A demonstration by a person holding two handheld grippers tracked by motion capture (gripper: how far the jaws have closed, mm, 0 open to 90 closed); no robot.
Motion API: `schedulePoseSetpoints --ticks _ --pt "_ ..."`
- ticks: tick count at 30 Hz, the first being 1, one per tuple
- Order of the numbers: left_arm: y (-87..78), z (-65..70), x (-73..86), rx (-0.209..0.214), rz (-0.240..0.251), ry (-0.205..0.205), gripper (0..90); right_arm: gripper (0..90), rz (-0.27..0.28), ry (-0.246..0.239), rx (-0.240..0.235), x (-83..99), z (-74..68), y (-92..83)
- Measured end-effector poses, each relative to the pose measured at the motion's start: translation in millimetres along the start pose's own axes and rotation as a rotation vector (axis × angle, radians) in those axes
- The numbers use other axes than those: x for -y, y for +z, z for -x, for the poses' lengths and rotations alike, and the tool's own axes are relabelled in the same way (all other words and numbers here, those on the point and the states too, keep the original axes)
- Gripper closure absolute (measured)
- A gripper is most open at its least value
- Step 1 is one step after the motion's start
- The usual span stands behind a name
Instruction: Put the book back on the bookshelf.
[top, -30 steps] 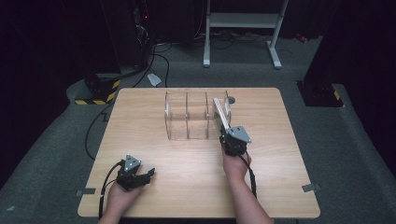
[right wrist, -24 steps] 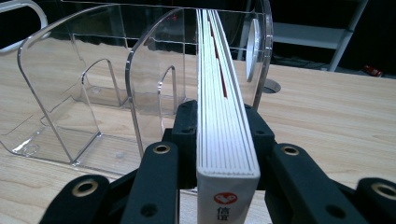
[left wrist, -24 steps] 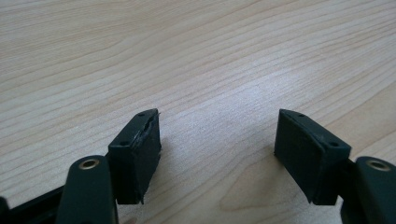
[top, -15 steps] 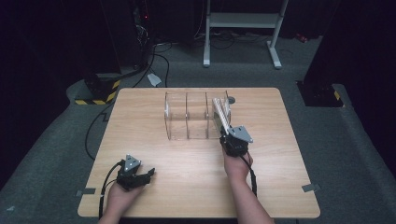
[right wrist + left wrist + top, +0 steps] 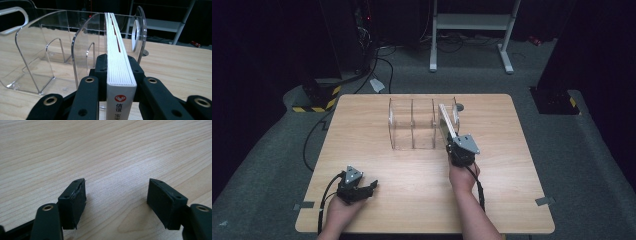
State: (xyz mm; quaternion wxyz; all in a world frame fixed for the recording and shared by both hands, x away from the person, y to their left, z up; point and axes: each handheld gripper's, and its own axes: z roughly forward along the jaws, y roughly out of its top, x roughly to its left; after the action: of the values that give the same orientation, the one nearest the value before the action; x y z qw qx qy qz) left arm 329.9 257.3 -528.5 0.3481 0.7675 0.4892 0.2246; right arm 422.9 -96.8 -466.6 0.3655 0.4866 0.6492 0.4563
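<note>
Right tongs (image 5: 117, 75) clamped tight on a white book (image 5: 117, 57), pinched across its thickness near the bottom of the spine, pages up and spine facing back toward the camera. Makes sense as a grip, since holding it low on the spine end keeps the book stiff and on edge so it can slide lengthwise into a slot. From the high view, book (image 5: 446, 125) angled with its far end already in between the walls of the clear acrylic organizer (image 5: 412, 125), in the rightmost compartment, near end sticking out toward the right tongs (image 5: 457, 150). Looks about halfway fed in, judging by how much hangs out the front. Divider right beside the book on its left in the right gripper view, end wall with the round hole (image 5: 136, 30) on the other side, so not much wiggle room; probably why held dead straight along the slot. Can't tell whether the book's bottom edge is touching the organizer floor yet. Left tongs (image 5: 117, 195) gaping wide with nothing between the pads, just bare wood grain of the bench (image 5: 105, 150) under them. Parked down at the near left corner (image 5: 354, 187), well apart from the organizer, likely just staying out of the way while the other hand does the shelving.
</note>
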Motion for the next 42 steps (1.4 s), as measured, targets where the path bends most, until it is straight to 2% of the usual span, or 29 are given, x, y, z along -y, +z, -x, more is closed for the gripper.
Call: schedulePoseSetpoints --ticks 10,15,26,28,35,39,42 --pt "-0.1 -0.1 0.0 0.000 0.000 0.001 31.6 75.2 0.000 0.006 0.051 -4.4 -3.2 12.0" --pt "-0.1 -0.1 0.0 0.000 -0.001 0.002 31.7 75.0 0.003 0.007 0.064 -3.7 -3.0 12.6" --pt "-0.5 0.0 0.3 0.001 -0.001 0.002 31.8 72.7 0.003 0.046 0.090 2.5 -3.9 11.0" --pt "-0.4 0.0 0.3 0.000 0.000 0.002 31.8 70.3 0.004 0.055 0.086 1.9 -2.7 9.8" --pt "-0.5 -0.1 0.2 0.001 -0.001 0.003 31.8 61.0 -0.022 0.065 0.028 4.5 3.2 -1.0" --pt "-0.3 0.2 0.2 0.000 0.001 0.000 31.8 59.1 -0.036 0.076 -0.025 13.0 9.6 -11.2" --pt "-0.4 0.2 0.2 -0.002 0.001 0.002 31.8 61.5 -0.048 0.071 -0.039 18.1 13.8 -17.3"
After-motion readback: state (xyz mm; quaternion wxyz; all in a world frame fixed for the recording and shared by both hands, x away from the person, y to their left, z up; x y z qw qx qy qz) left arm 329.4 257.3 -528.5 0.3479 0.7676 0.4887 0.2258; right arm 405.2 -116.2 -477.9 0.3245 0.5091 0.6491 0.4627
